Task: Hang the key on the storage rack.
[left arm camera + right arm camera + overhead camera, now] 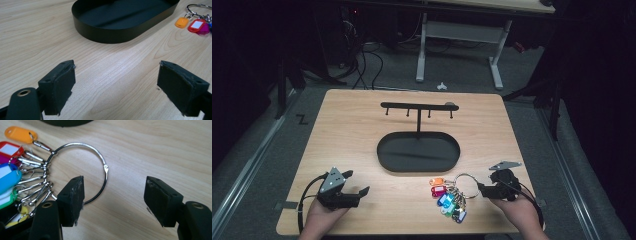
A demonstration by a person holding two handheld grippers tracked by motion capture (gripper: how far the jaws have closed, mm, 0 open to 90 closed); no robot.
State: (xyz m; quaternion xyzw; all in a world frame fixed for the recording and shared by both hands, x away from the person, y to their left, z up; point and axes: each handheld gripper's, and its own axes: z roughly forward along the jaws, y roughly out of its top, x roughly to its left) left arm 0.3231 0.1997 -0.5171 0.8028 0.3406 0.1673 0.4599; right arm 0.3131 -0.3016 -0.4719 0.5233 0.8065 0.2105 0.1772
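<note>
One key ring (466, 184), tags trailing leftward.

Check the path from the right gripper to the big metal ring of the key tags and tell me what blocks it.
Nothing visible blocks it. The right gripper is open and low over the table, with the metal ring lying flat just ahead; its near arc already passes by one jaw. The key tags fan off the ring's other side, away from the jaws.

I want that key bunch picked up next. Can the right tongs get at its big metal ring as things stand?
Probably yes. The right tongs are open right beside the metal ring, one jaw already over its near arc. The ring lies flat on bare table, with the coloured tags fanned to the far side, so nothing blocks the way.
</note>
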